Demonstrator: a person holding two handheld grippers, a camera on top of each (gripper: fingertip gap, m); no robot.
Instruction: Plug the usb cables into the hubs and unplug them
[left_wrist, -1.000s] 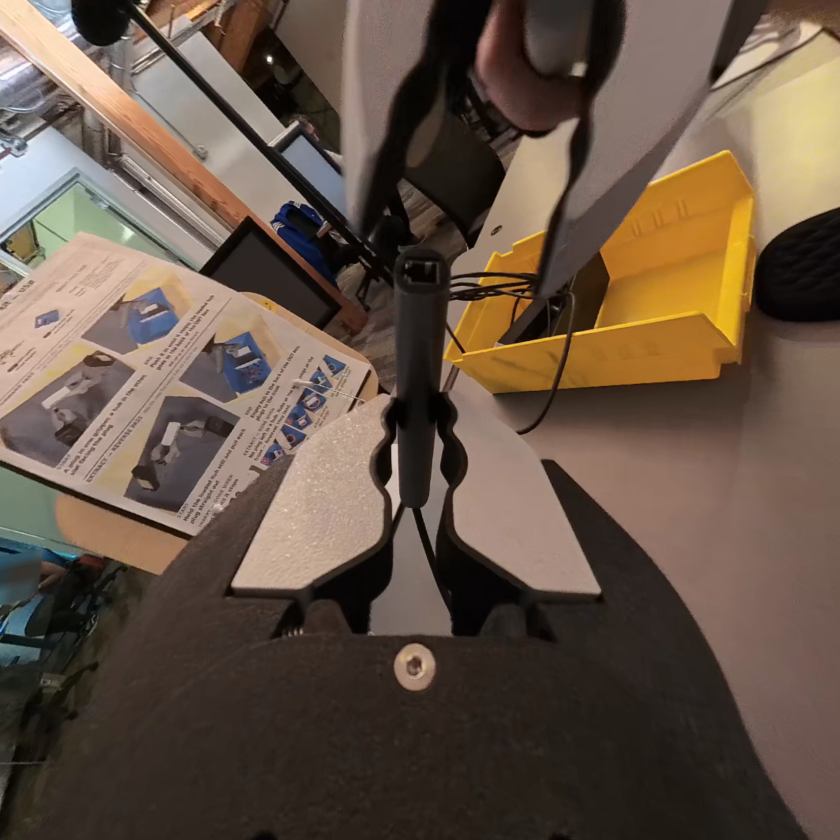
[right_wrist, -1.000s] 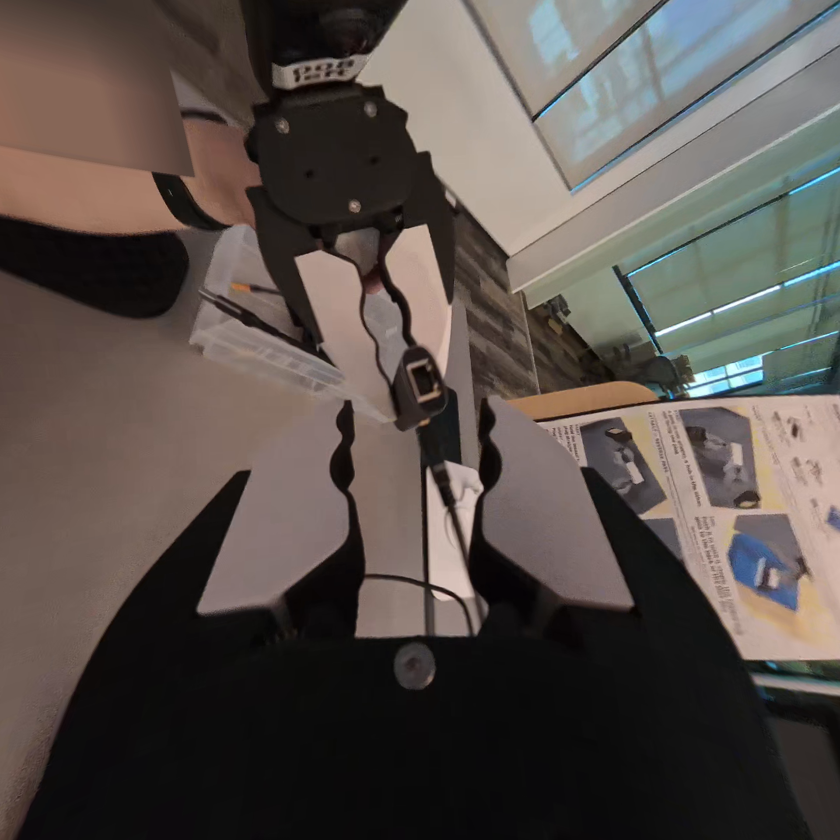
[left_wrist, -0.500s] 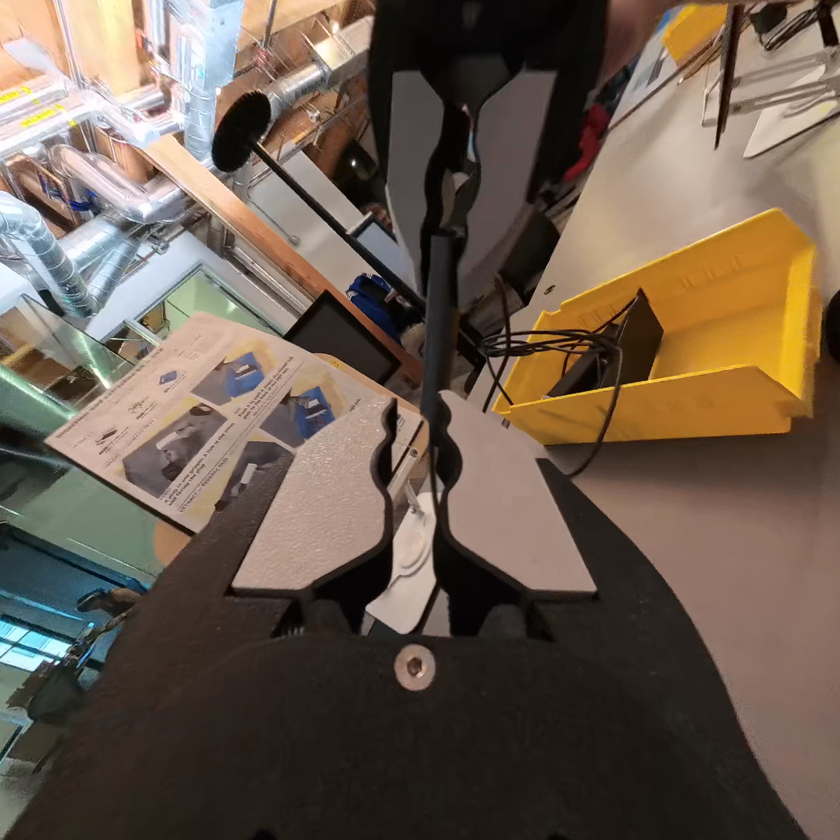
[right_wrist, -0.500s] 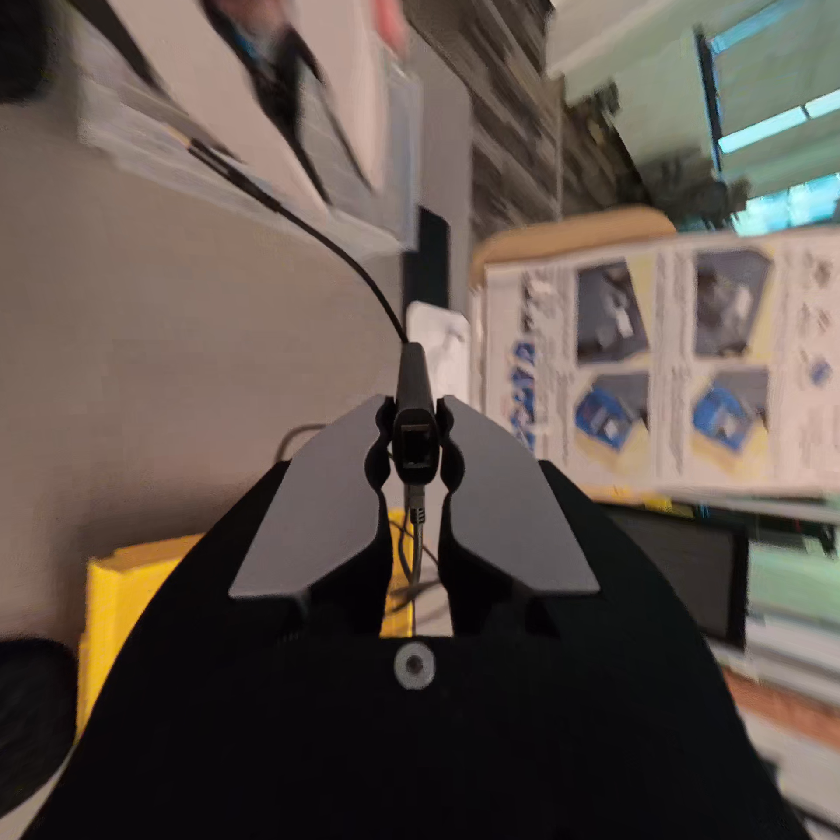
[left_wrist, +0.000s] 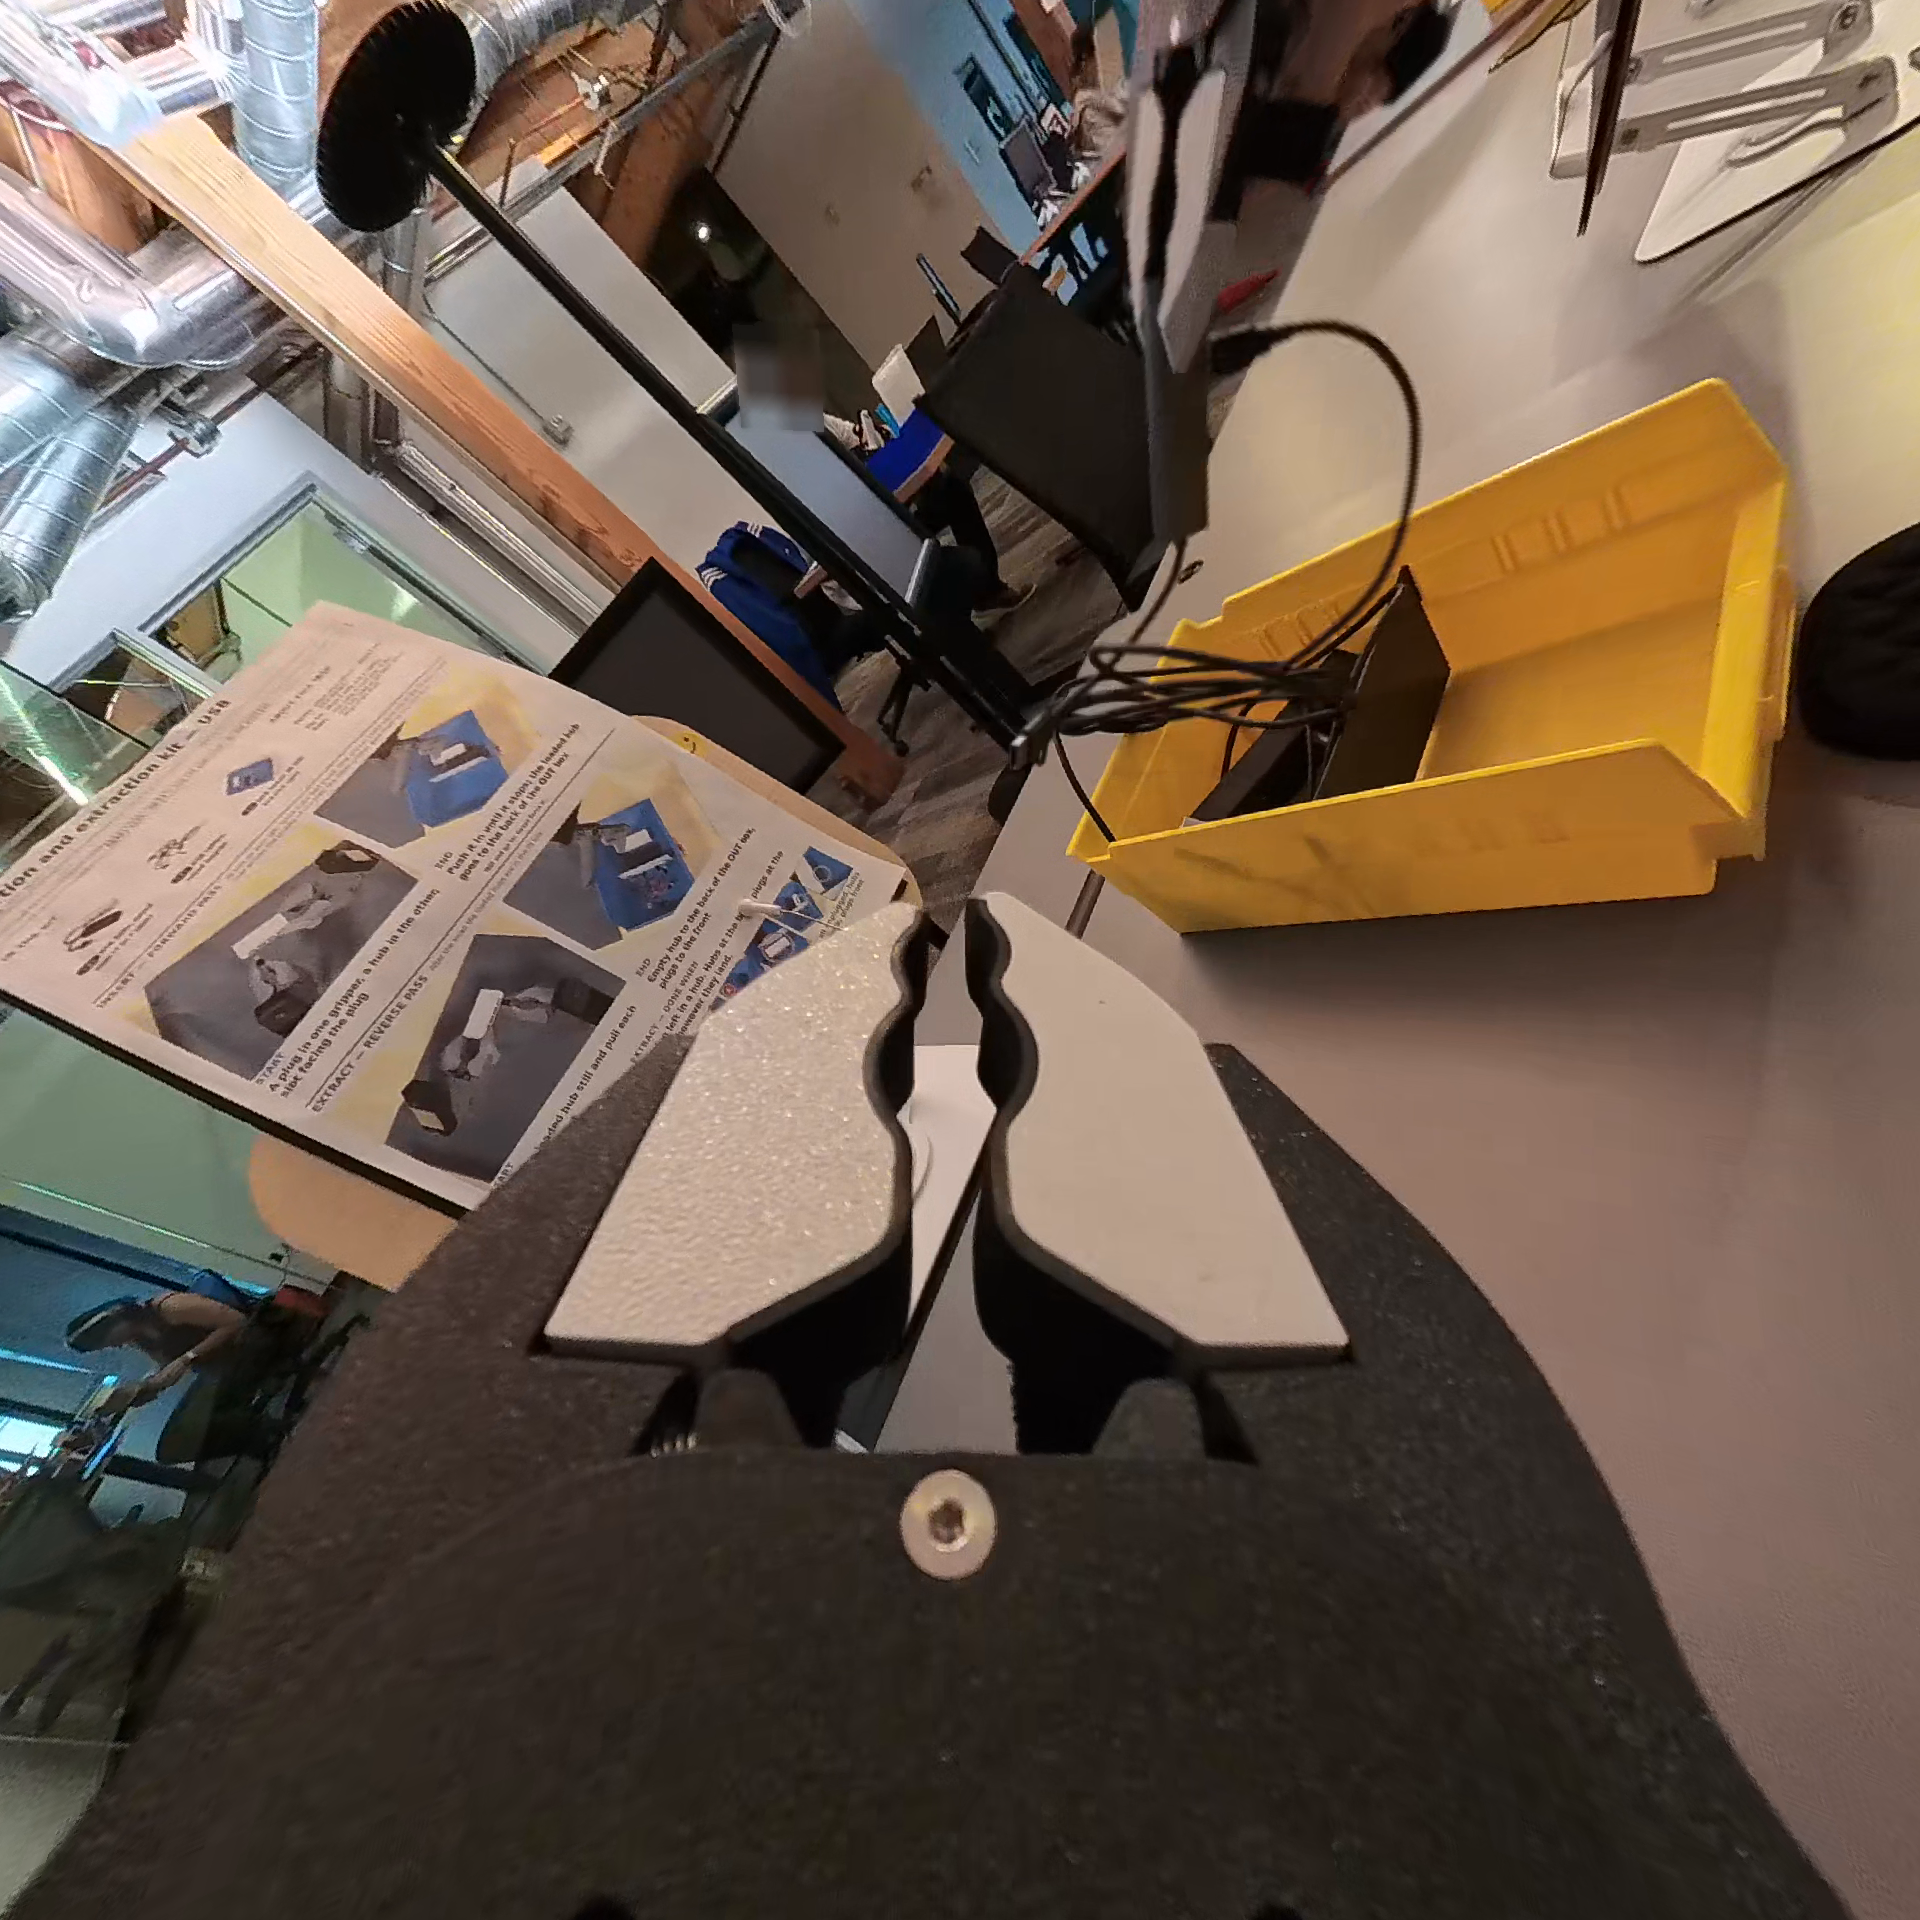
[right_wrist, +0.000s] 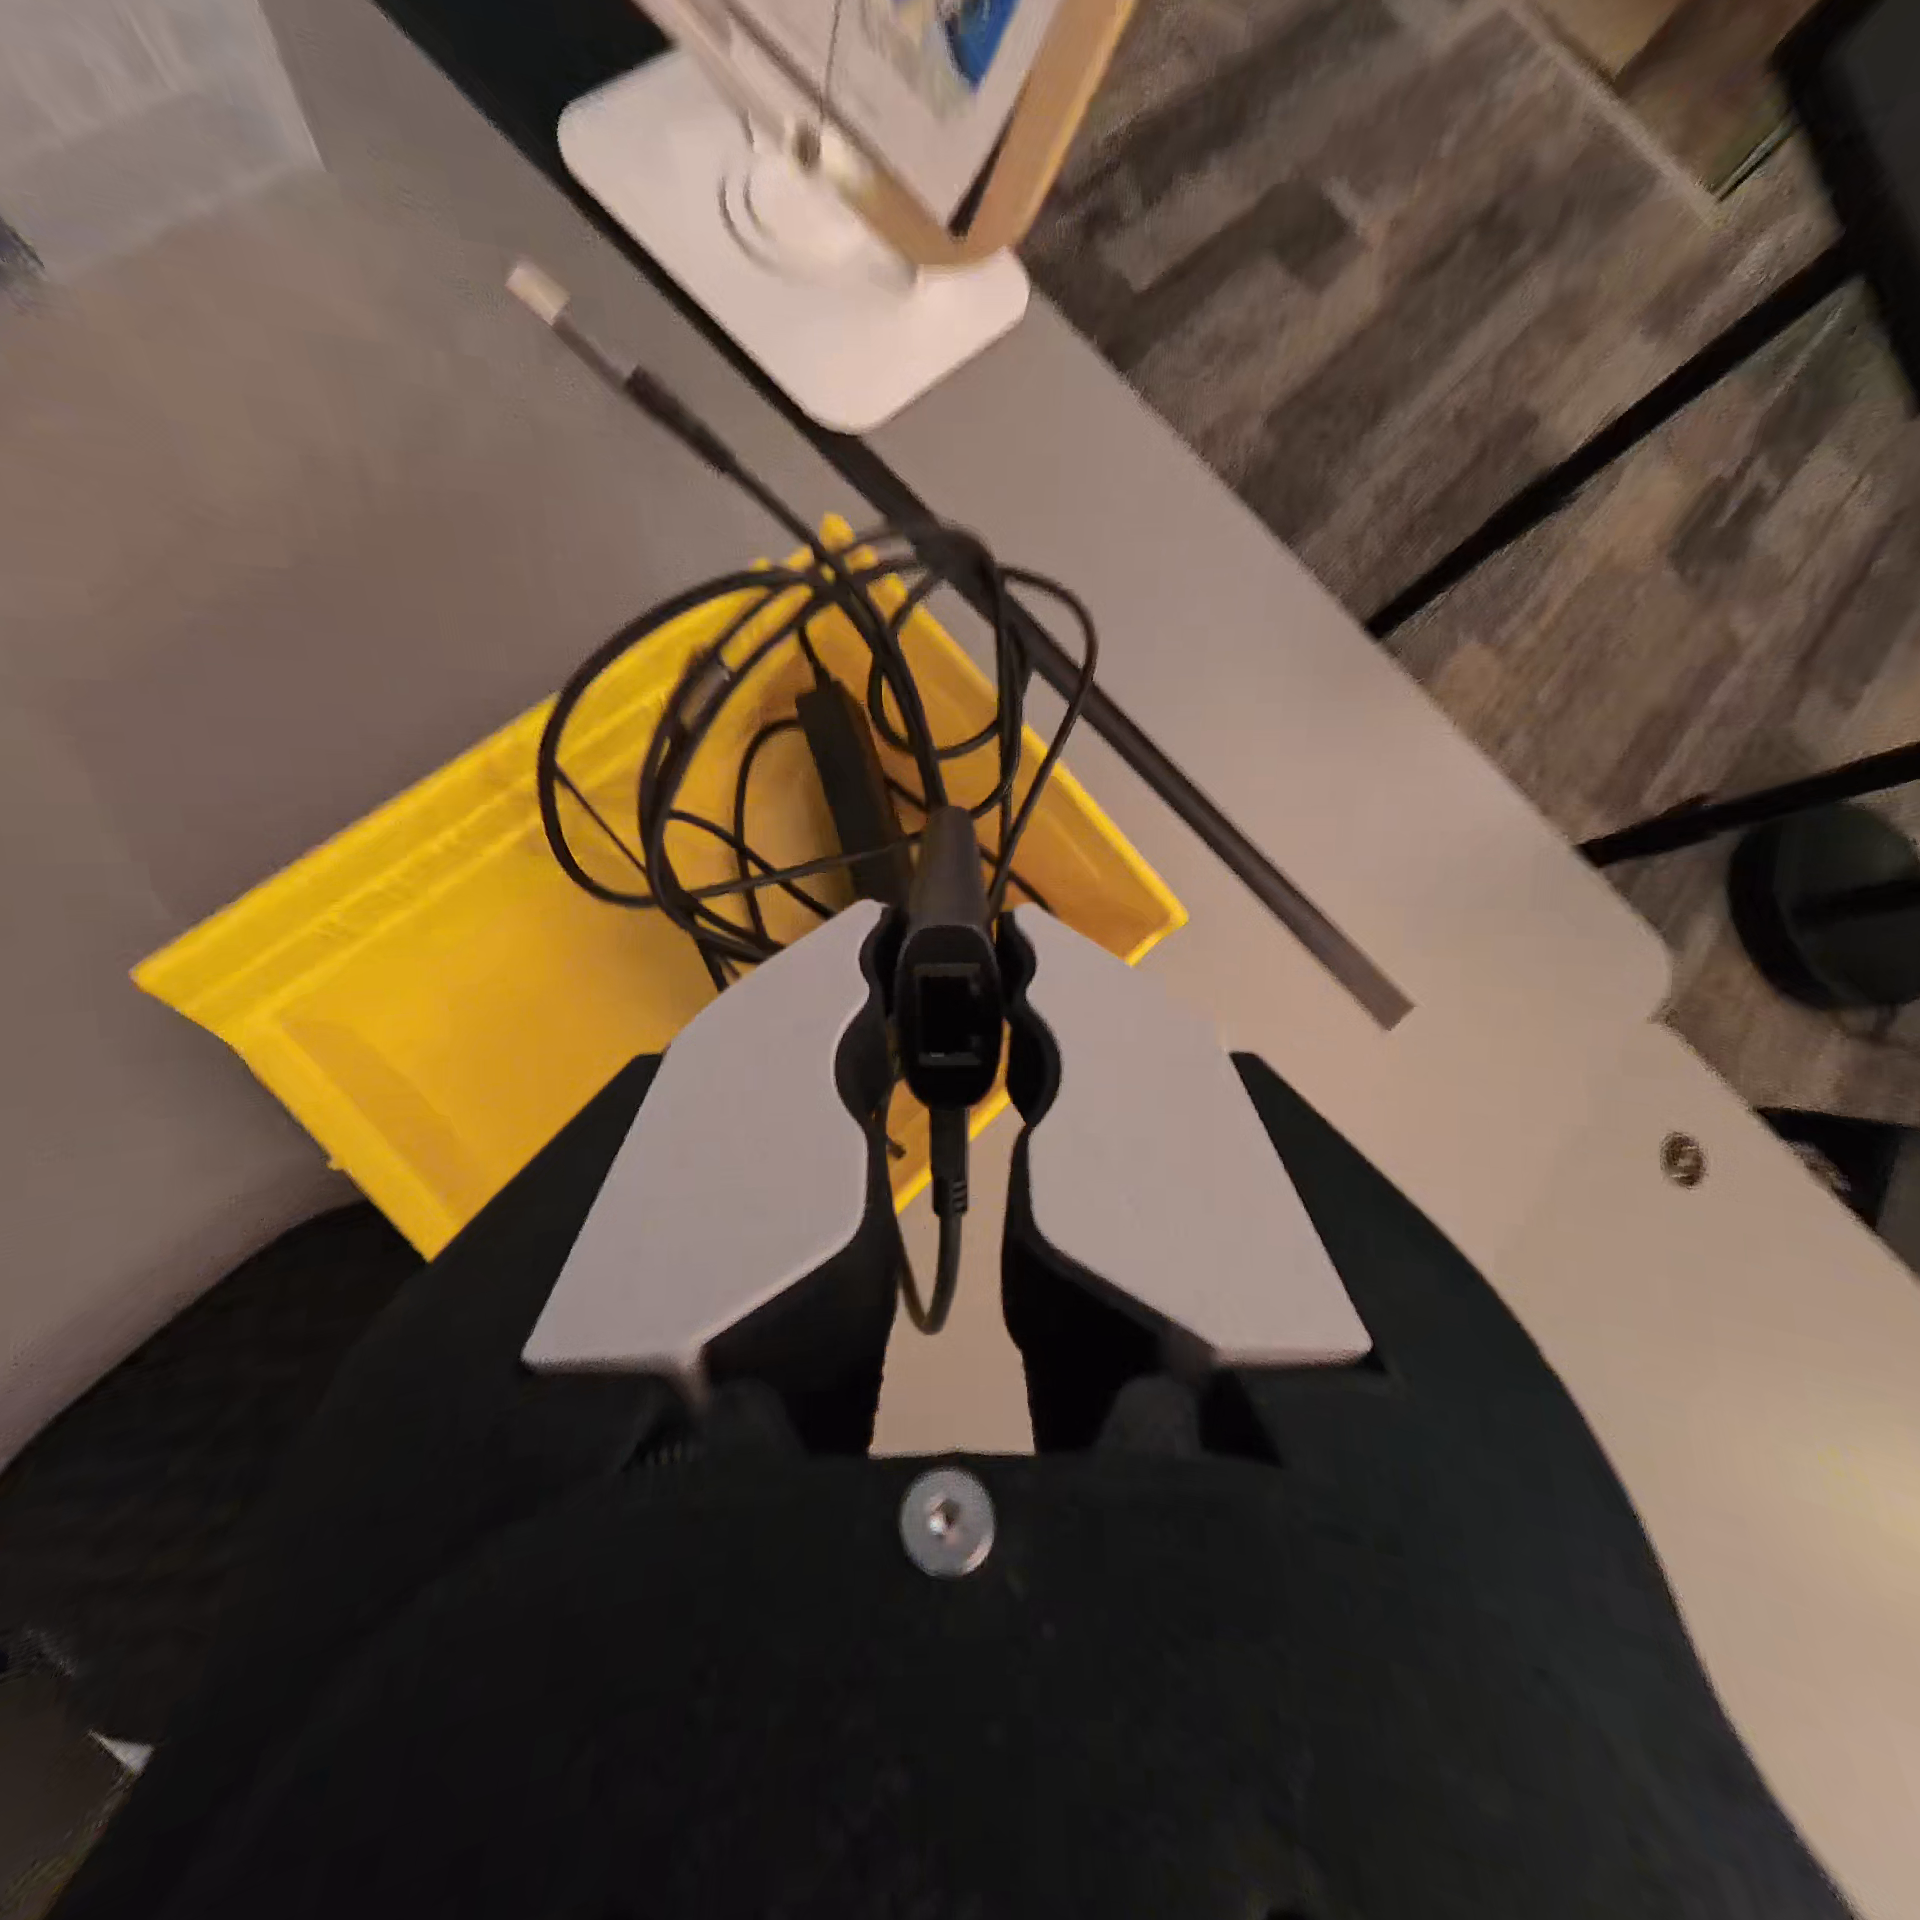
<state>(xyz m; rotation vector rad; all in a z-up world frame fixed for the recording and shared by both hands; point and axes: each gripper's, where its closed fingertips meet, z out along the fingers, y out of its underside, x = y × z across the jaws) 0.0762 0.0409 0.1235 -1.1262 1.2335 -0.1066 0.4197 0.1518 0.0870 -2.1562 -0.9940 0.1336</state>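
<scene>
My right gripper is shut on a slim black hub, port end facing the camera, and holds it above the yellow bin. A tangle of black cables lies in the bin, and a silver-tipped USB plug hangs out beyond it. In the left wrist view the right gripper holds the hub upright over the bin, with its cable looping down. My left gripper is shut and empty, low over the table, short of the bin.
An instruction sheet stands on a white-based holder at the table edge, left of the bin. A black pad lies right of the bin. Clear stands sit at the far right. Floor lies beyond the table edge. The gap from one gripper's tips to the other's is roughly 35 centimeters.
My left gripper let go of the hub and closed empty. My right gripper closed on the hub, took it over and swung it above the yellow bin.
</scene>
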